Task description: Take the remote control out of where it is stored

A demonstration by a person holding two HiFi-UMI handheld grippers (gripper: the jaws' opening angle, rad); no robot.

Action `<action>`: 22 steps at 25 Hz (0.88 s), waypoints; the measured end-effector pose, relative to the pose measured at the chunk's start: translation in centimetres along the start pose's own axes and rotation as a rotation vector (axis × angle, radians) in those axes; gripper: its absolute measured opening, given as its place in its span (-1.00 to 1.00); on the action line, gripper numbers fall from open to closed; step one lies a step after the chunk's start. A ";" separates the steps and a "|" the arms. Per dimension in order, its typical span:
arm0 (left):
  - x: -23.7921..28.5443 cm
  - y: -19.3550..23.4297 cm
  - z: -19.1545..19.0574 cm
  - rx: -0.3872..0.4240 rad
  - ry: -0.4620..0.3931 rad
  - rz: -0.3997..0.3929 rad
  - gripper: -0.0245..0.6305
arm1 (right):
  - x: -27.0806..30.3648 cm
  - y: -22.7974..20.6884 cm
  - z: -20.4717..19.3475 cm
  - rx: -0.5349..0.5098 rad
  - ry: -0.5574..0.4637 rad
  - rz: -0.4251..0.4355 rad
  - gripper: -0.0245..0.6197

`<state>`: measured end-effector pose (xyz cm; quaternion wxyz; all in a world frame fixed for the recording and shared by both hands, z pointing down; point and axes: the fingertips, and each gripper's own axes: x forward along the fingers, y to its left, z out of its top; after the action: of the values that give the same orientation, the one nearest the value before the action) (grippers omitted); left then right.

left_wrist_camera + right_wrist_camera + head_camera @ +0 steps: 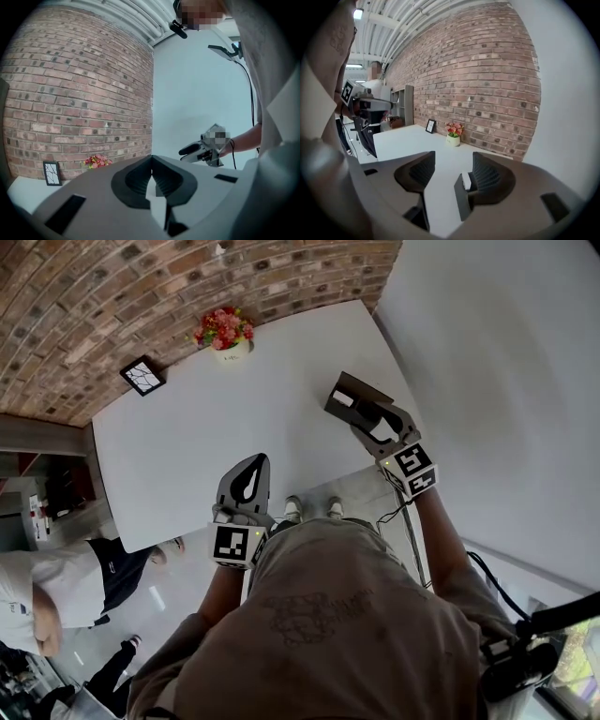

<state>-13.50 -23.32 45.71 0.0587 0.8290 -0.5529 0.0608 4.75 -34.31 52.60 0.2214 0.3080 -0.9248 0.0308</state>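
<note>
Near the white table's (187,446) right edge stands a dark, box-like holder (349,395) with a white piece showing in it. I cannot tell whether that piece is the remote control. My right gripper (367,411) is at the holder with its jaws open. In the right gripper view the right gripper (453,158) has the dark holder (461,199) and its white end (466,181) against the inner side of the right jaw, with the left jaw well apart. My left gripper (251,472) hangs shut and empty over the table's near edge, and the left gripper (151,158) shows its tips meeting.
A pot of red and pink flowers (225,332) and a small black picture frame (142,376) stand at the table's far side by the brick wall. A grey wall runs along the right. Another person (56,587) stands at the lower left. Shelves (407,104) line the brick wall.
</note>
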 end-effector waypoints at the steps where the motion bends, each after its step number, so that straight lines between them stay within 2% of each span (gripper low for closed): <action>1: 0.0 0.0 -0.2 0.003 0.000 0.000 -0.89 | 0.6 0.0 -0.4 -0.016 0.022 0.012 -0.18; 10: -0.4 -0.5 -1.4 -0.047 0.014 0.021 -0.89 | 5.9 -0.7 -3.5 -0.070 0.154 0.069 -0.08; 22: -0.5 -0.3 -2.8 -0.075 0.051 0.027 -0.89 | 11.2 -2.1 -8.5 -0.031 0.354 0.131 -0.06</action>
<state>-13.52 -22.26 48.36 0.1028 0.8169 -0.5642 0.0619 1.29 -40.61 64.87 0.3827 0.2335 -0.8898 0.0847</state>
